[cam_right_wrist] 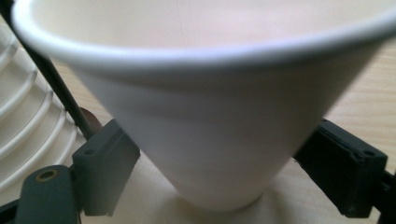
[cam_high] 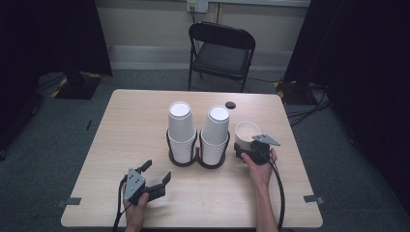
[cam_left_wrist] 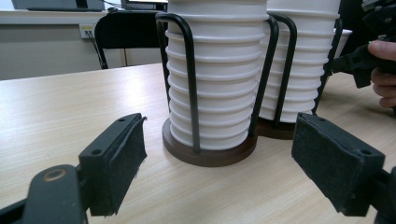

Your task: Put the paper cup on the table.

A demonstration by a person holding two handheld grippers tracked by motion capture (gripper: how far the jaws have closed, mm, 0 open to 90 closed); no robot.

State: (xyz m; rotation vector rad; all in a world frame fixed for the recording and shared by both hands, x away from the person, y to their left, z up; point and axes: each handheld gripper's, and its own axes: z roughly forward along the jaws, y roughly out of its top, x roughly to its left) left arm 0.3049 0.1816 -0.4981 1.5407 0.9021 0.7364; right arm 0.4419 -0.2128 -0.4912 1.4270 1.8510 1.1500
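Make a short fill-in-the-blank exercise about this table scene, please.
1. The single white paper cup stands upright between the jaws of the ____ gripper.
2. The black wire holder keeps ____ stacks of upside-down white paper cups.
3. The left gripper has its jaws ____, holding nothing.
4. Behind the light wooden table stands a black folding ____.

Missing words: right; two; open; chair

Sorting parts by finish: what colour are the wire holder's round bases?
Dark brown bases, under black wire uprights; clearest in the left gripper view.
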